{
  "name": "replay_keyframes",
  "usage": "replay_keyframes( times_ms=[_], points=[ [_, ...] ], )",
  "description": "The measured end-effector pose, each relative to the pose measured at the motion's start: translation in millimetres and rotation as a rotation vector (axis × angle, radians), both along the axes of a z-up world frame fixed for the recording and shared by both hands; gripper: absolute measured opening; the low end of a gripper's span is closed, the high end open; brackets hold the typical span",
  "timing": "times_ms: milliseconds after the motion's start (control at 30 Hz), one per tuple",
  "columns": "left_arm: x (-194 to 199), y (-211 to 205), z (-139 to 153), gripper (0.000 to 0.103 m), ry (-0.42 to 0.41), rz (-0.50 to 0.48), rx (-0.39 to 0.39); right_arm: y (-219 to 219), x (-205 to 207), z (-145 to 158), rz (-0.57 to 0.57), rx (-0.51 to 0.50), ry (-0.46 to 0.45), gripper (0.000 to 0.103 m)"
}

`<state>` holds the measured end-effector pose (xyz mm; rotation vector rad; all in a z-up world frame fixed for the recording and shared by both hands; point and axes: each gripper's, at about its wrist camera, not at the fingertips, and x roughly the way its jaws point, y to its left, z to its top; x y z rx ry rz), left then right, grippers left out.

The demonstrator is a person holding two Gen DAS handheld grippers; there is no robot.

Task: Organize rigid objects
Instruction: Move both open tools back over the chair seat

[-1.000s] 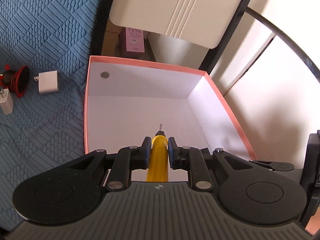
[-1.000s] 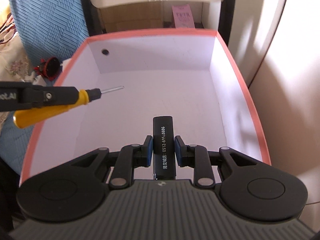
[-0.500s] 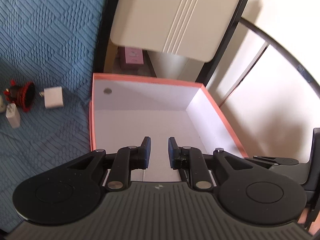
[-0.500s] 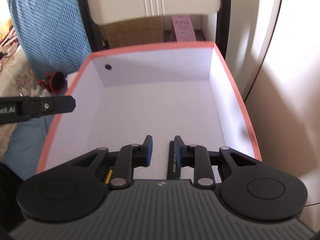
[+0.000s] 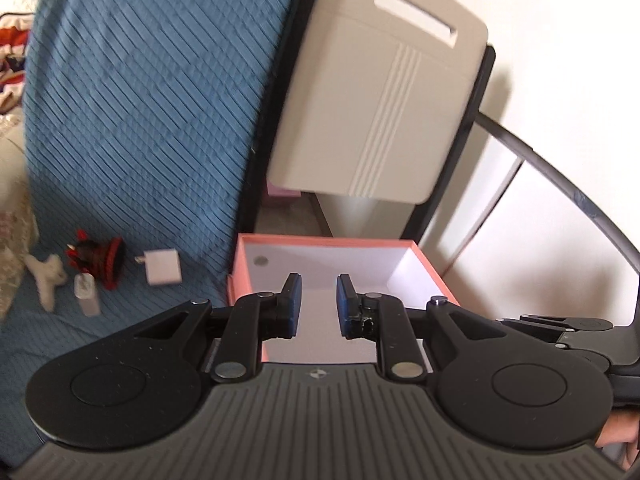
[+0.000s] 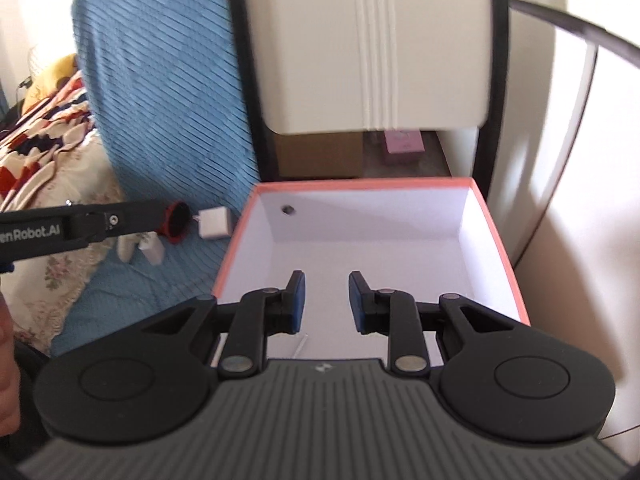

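Observation:
A pink-rimmed white box stands open beside the blue cover. My left gripper is open and empty above the box's near end. My right gripper is open and empty over the box; a thin metal tip shows on the box floor just under it. The rest of the box's near floor is hidden by the grippers. On the blue cover lie a white charger cube, a red and black object and a small white plug.
A beige chair back with black frame rises behind the box. A pink carton and a cardboard box sit under it. A white fluffy item lies left of the plug. A white wall is to the right.
Both grippers have opened and let go: the yellow screwdriver and the black stick are no longer between the fingers. Both grippers have pulled back and up from the box.

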<state>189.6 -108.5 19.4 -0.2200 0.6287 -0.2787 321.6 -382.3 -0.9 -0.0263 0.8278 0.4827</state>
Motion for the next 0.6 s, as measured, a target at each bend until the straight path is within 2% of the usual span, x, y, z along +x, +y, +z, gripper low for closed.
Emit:
replay_keyframes(
  times_ms=[267, 600],
  points=[
    [-29, 48, 12, 0.022, -0.063, 0.056, -0.006, 41, -28, 17, 0.069, 0.006, -0.057, 0.028],
    [-55, 94, -1, 0.022, -0.071, 0.123, 0.016, 96, -61, 10, 0.164, 0.010, -0.076, 0.028]
  ],
)
